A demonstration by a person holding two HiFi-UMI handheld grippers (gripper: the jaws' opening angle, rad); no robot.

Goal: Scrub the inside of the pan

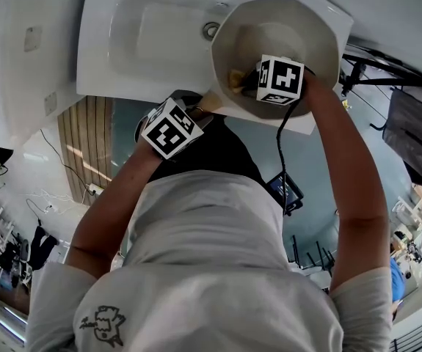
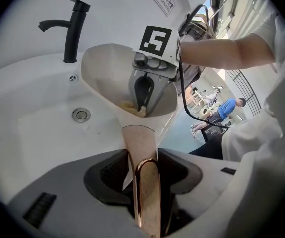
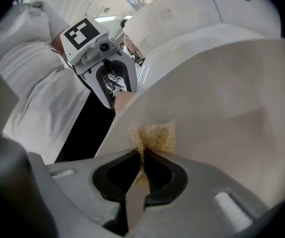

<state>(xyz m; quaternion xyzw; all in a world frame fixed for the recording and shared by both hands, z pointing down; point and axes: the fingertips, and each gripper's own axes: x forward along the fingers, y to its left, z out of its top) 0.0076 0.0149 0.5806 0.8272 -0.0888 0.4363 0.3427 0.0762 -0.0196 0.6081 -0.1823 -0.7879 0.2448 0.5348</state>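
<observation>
A cream pan (image 1: 273, 28) is held tilted over the white sink (image 1: 144, 42). My left gripper (image 1: 202, 113) is shut on its rose-gold handle (image 2: 140, 150), which runs between the pads of my left gripper (image 2: 142, 168). In the left gripper view the pan (image 2: 107, 68) stands beyond the handle. My right gripper (image 1: 244, 81) reaches into the bowl, shut on a yellow scrub sponge (image 1: 235, 78). The right gripper view shows the sponge (image 3: 156, 135) pinched at the tips of my right gripper (image 3: 142, 155) and pressed flat against the pan's inner wall (image 3: 221, 98) near its rim.
A black faucet (image 2: 69, 29) stands behind the basin, whose drain (image 2: 81, 114) lies left of the pan. The sink's front edge (image 1: 122, 94) is just ahead of my body. A person in blue (image 2: 230, 108) sits far off to the right.
</observation>
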